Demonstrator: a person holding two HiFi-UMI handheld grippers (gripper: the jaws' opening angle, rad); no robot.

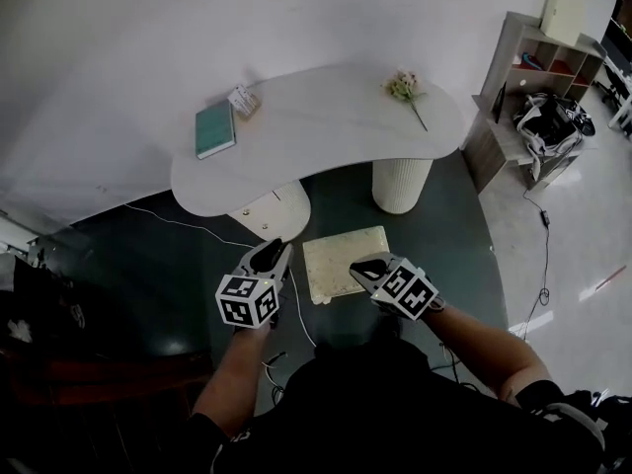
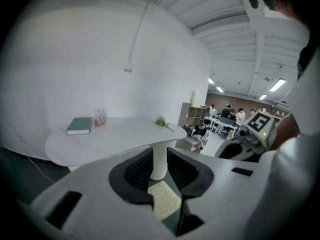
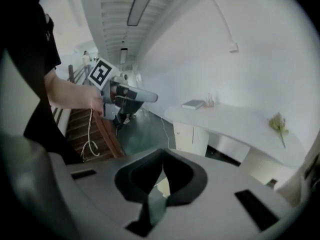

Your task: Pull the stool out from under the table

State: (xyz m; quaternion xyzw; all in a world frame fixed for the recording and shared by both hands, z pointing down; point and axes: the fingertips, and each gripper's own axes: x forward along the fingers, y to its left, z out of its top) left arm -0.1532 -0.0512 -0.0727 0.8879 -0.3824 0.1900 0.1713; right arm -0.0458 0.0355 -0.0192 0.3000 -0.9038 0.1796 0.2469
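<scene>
The stool [image 1: 346, 262], with a cream square top, stands on the dark floor just in front of the white table [image 1: 326, 126], clear of its edge. My left gripper [image 1: 276, 247] hovers beside the stool's left edge. Its jaws stand a narrow gap apart with nothing between them, and the left gripper view [image 2: 160, 159] shows the stool [image 2: 162, 199] below them. My right gripper [image 1: 357, 267] hangs over the stool's right front corner. In the right gripper view [image 3: 163, 166] its jaws are shut and empty. Neither gripper touches the stool.
On the table lie a green book [image 1: 214, 129], a small holder [image 1: 243, 100] and a flower [image 1: 407, 91]. Two ribbed white pedestals [image 1: 401, 184] carry the table. A white cable [image 1: 197, 230] runs across the floor at left. A cluttered shelf unit [image 1: 528, 77] stands at right.
</scene>
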